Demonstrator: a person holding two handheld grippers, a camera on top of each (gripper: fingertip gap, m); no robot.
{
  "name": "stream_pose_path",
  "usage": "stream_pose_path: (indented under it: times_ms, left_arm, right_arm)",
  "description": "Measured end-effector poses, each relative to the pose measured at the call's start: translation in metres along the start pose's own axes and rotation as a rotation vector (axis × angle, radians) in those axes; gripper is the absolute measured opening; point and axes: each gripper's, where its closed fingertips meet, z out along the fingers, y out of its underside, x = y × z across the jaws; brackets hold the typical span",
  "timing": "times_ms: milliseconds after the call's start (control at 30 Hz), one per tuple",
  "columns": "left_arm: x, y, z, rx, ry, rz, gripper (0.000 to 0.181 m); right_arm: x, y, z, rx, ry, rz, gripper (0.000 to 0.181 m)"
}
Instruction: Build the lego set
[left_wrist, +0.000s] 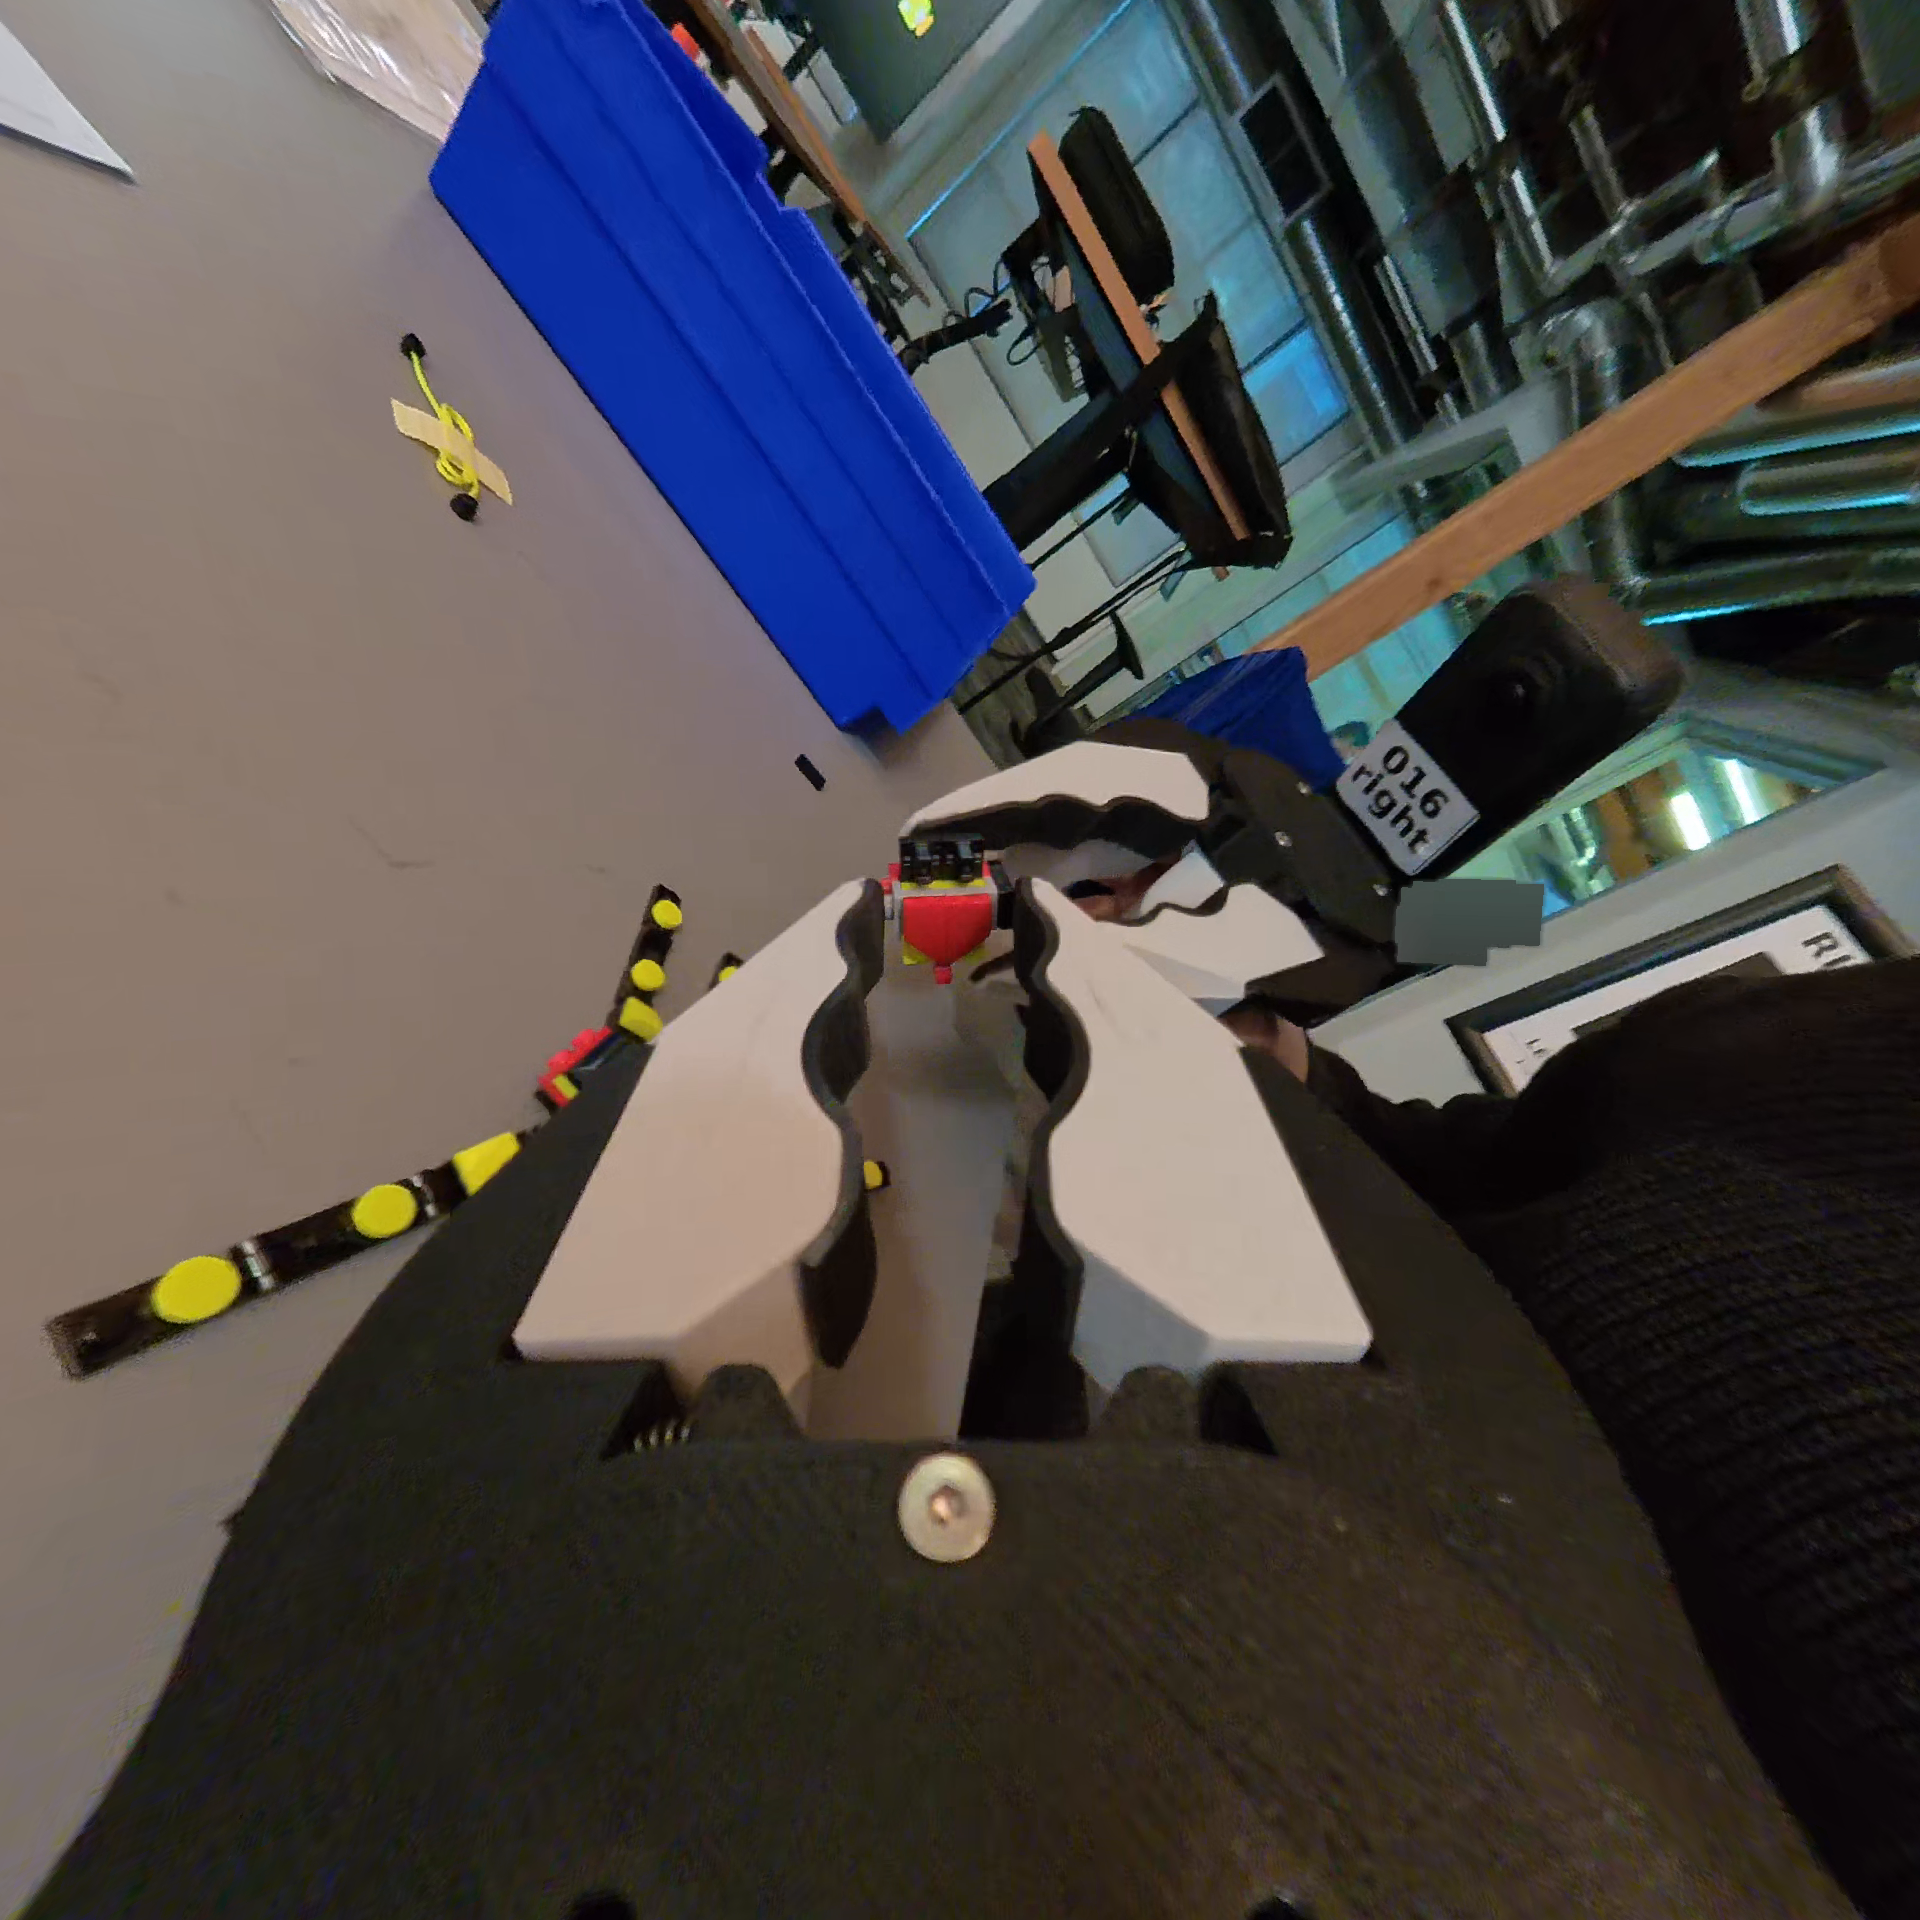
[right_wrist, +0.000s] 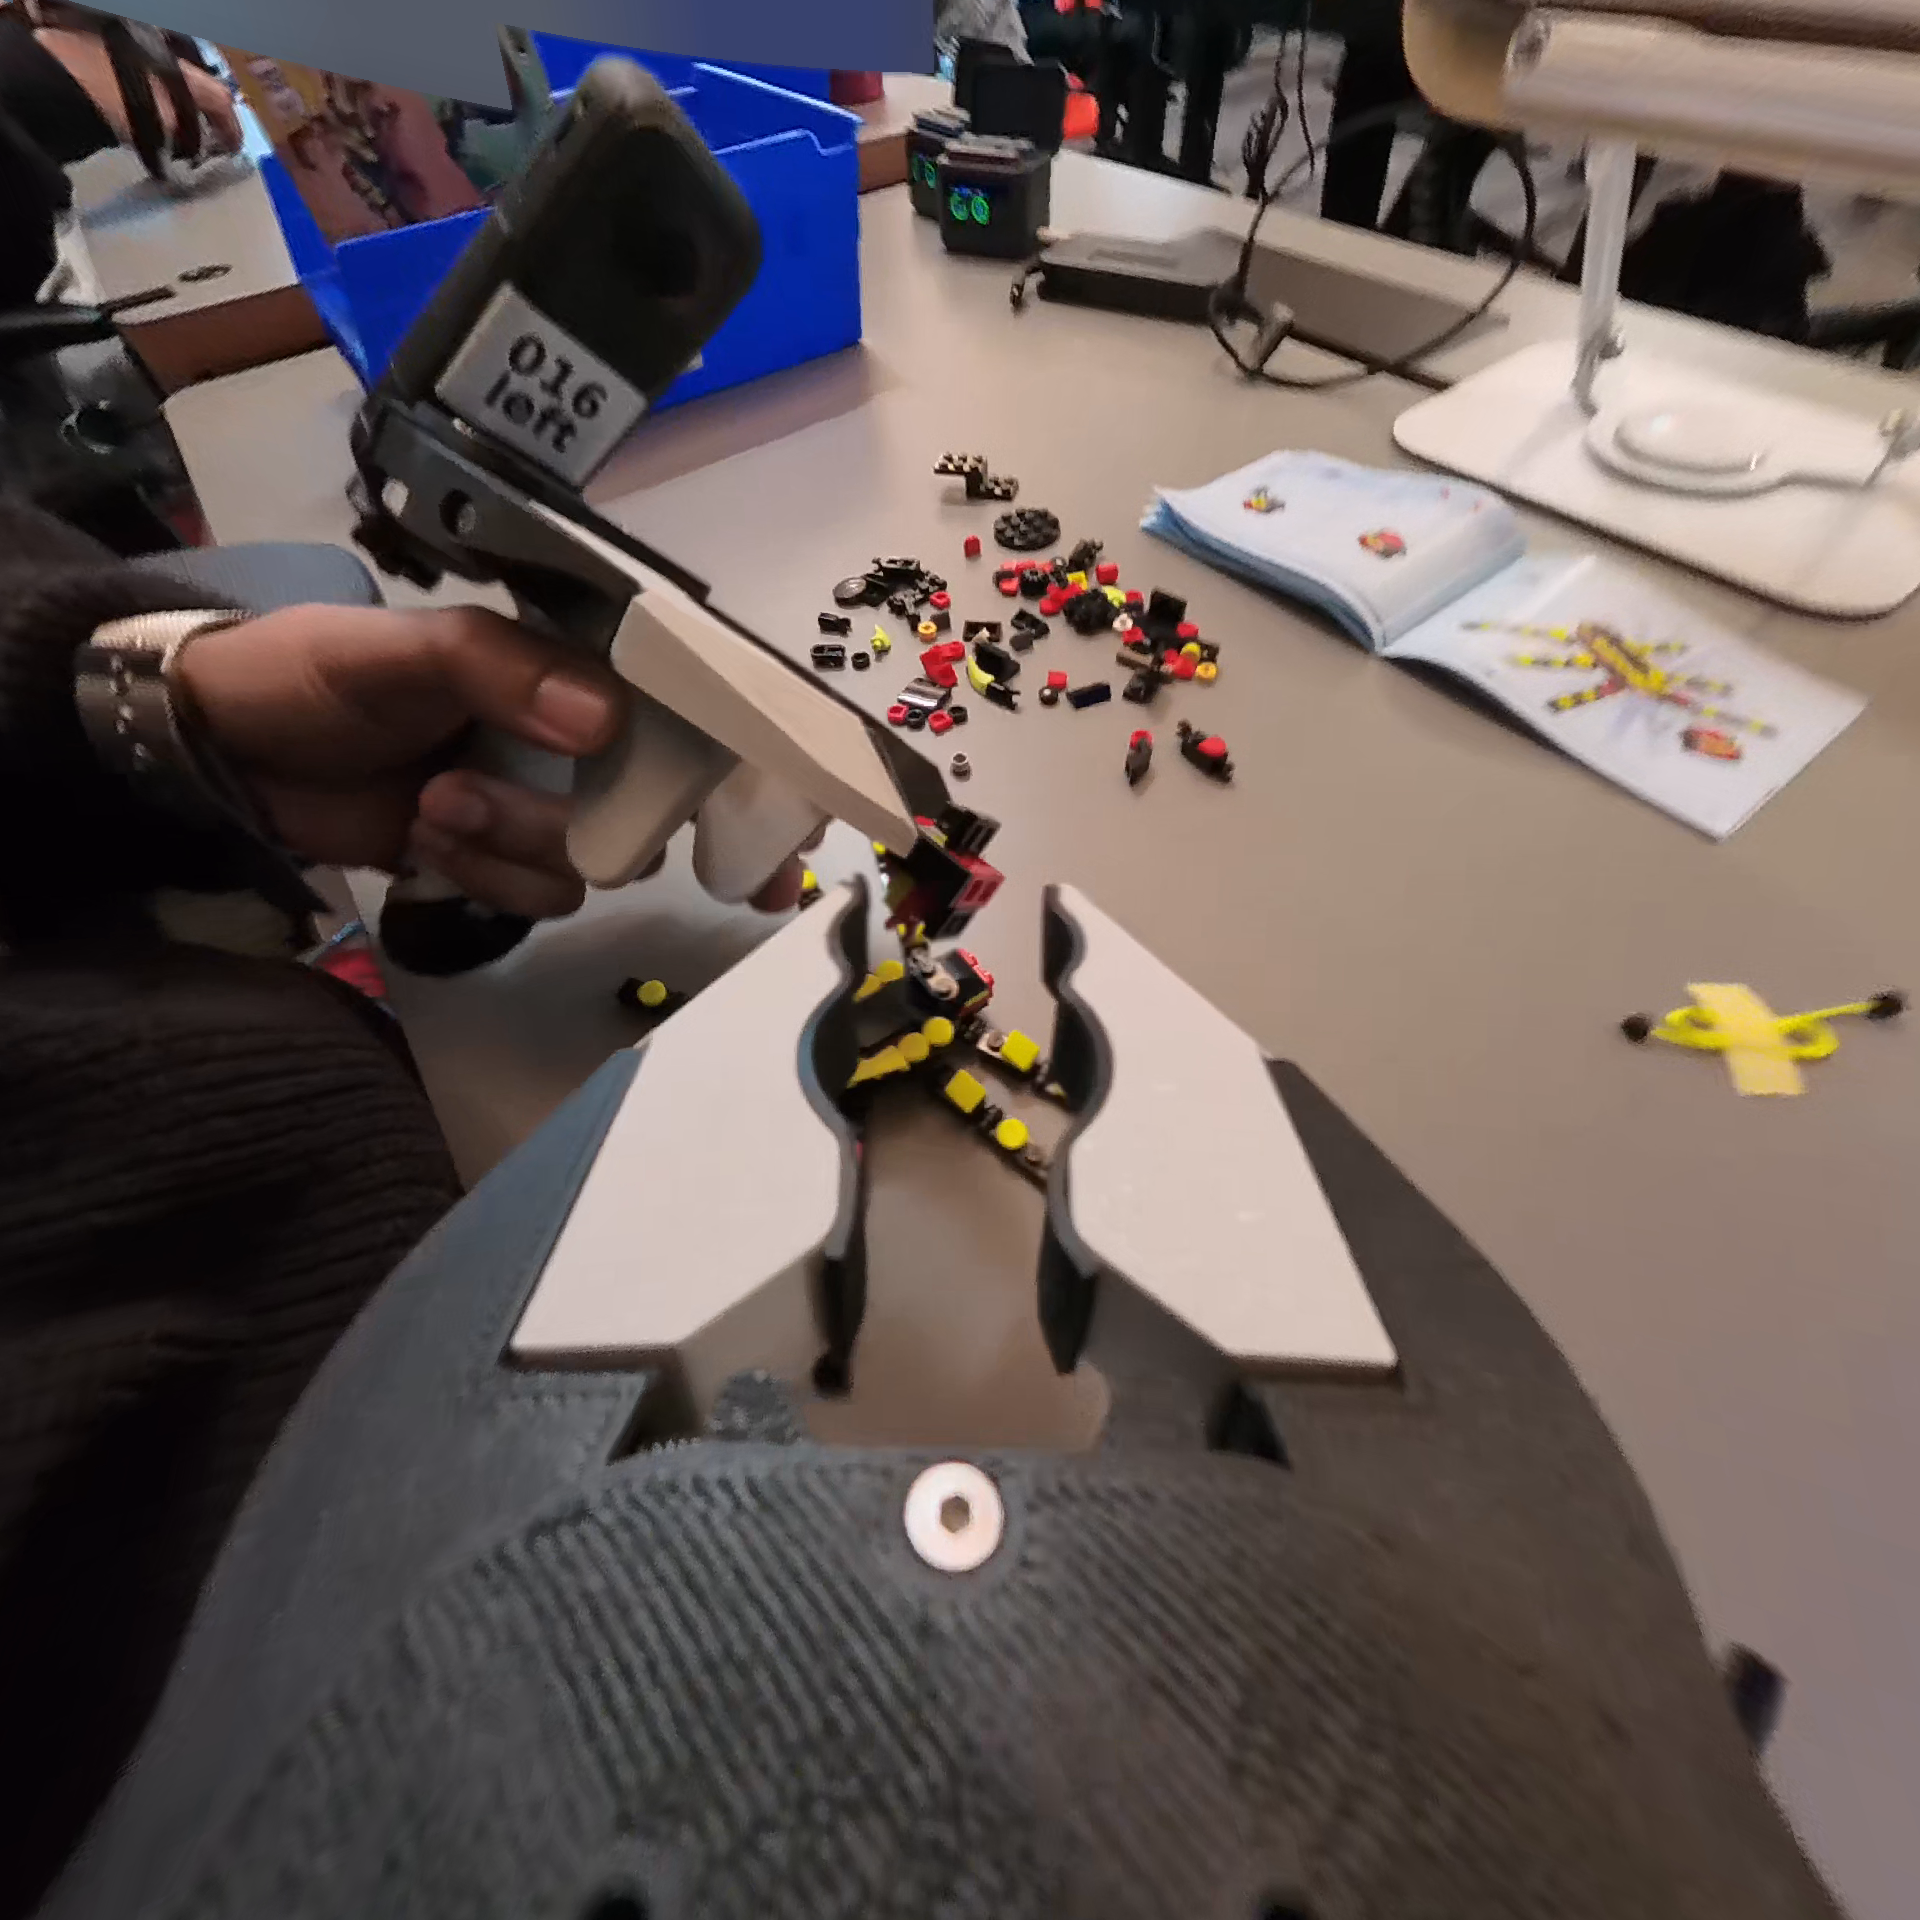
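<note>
Lego block (left_wrist: 940, 920), red with black and yellow parts, sits pinched between the fingertips of the left hand-held gripper (left_wrist: 940, 914), held up off the bench (left_wrist: 260, 779). In the right wrist view the same block (right_wrist: 951, 878) shows at the tip of the left hand-held gripper (right_wrist: 914, 831), which a hand (right_wrist: 416, 748) grips by its handle. The right hand-held gripper (right_wrist: 951, 904) stands spread, its fingers apart with nothing between them, just beside the block; in the left wrist view its tips (left_wrist: 945, 831) lie right by the block's black top, though contact cannot be told.

Below both, a black build with yellow studs (right_wrist: 956, 1060) lies on the bench, its long legs (left_wrist: 260, 1257) stretching out. Farther off is a loose pile of red, black and yellow pieces (right_wrist: 1029, 634), and beside it an open booklet (right_wrist: 1486, 623). A yellow cord under a strip of tape (right_wrist: 1756, 1029) lies to the right of the pile, well apart from it. A blue bin (right_wrist: 769, 239) stands at the far side of the bench, and a white stand base (right_wrist: 1662, 488) sits behind the booklet.
</note>
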Motion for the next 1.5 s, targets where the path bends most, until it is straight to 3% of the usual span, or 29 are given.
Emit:
stream_pose_path:
  times_ms: [133, 300, 400, 633, 767, 900, 1033, 1267, 1500]
  left_arm:
    - [0.003, 0.0, 0.001, 0.011, 0.025, -0.033, 0.021]
    - [0.004, 0.0, 0.002, 0.012, 0.013, 0.004, 0.022]
    - [0.002, -0.004, 0.0, 0.021, -0.024, 0.051, 0.036]
    - [0.001, -0.016, -0.007, 0.059, -0.026, 0.075, 0.035]
    - [-0.001, -0.018, -0.008, 0.061, -0.013, 0.038, 0.035]
    - [-0.001, -0.022, -0.01, 0.07, -0.022, 0.071, 0.034]
    - [0.003, -0.023, -0.01, 0.065, -0.021, 0.12, 0.034]
    - [0.006, -0.023, -0.01, 0.062, -0.01, 0.136, 0.033]
    - [0.006, -0.025, -0.012, 0.075, -0.01, 0.125, 0.032]
  right_arm:
    - [-0.005, 0.002, 0.003, -0.018, -0.013, 0.025, 0.019]
    - [-0.004, 0.001, 0.001, -0.018, -0.022, 0.035, 0.017]
    - [0.011, 0.003, -0.005, -0.008, 0.002, 0.071, 0.017]
    - [0.085, 0.043, -0.03, -0.095, 0.134, 0.439, 0.017]
    - [0.078, 0.069, -0.017, -0.192, 0.053, 0.62, 0.017]
    - [0.075, 0.088, -0.009, -0.3, 0.033, 0.678, 0.017]
    - [0.079, 0.087, -0.01, -0.28, 0.02, 0.744, 0.02]
    - [0.096, 0.079, -0.019, -0.214, 0.117, 0.716, 0.05]
    - [0.094, 0.053, -0.025, -0.174, 0.191, 0.395, 0.043]
